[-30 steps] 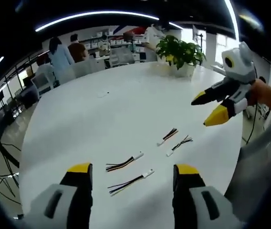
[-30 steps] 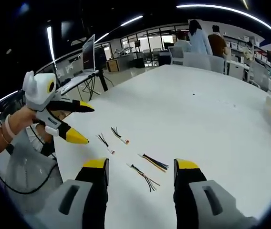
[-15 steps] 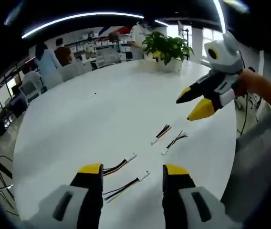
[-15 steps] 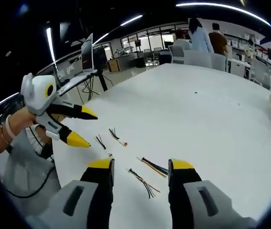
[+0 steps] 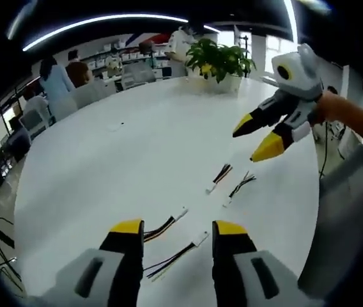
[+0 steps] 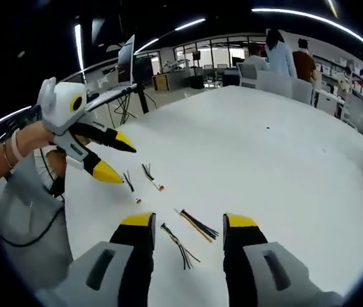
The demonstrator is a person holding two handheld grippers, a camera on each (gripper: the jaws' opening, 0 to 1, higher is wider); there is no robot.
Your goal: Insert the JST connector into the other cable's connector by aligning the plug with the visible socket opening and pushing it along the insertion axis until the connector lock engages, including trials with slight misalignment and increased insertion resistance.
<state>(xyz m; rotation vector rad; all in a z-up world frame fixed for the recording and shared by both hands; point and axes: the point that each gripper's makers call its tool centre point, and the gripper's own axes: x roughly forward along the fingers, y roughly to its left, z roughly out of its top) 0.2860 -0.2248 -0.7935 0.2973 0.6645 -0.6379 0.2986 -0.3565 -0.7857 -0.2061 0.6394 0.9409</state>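
Both claws narrowed, cables (image 5: pixel 172 254) between jaws, white table (image 5: pixel 117 166), office behind

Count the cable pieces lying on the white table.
4: two cables lie just ahead of the left gripper's fingers, two more beneath the right gripper.

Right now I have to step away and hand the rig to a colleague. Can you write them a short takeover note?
Left gripper: open, empty, low over two of the cable pieces, the ones nearest it.
Right gripper: open, empty, above the other pair of cable pieces; in the left gripper view it hangs over the table, jaws apart.
Things: four short wired connector pieces lie loose on the white table, in two pairs, none mated. A potted plant stands at the far edge.
Done: nothing picked up yet.
Left: grasp a plug and its mating socket, align them, push until the lock engages.
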